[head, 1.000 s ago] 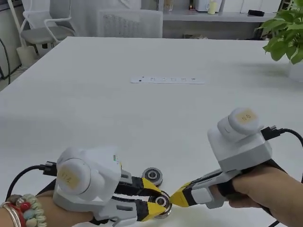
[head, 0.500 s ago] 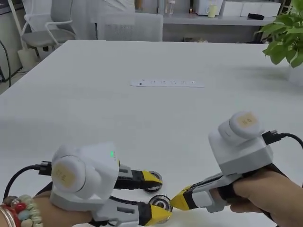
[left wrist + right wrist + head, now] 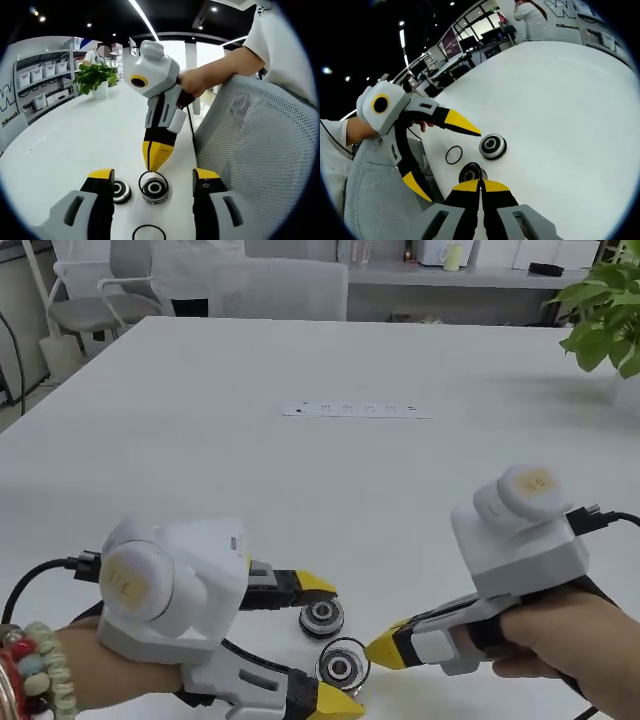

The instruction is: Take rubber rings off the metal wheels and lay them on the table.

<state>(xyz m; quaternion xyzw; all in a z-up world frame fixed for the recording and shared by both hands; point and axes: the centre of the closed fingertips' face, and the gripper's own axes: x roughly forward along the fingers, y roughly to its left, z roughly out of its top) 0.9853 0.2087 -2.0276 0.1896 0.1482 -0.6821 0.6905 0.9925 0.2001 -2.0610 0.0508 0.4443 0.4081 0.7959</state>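
White table carries a near wheel and a far wheel between my left gripper's spread jaws. My right gripper is closed, tip at the near wheel; pinch unconfirmed. A loose rubber ring lies ahead-left of it. Risk: the unclamped wheel skids under my pull

This looks like an open-plan office or lab workspace. A wide white counter carries a flat white power strip, with grey mesh office chairs at its far end. A leafy green potted plant stands at one edge. Shelves of white storage bins line a wall, under long ceiling strip lights.
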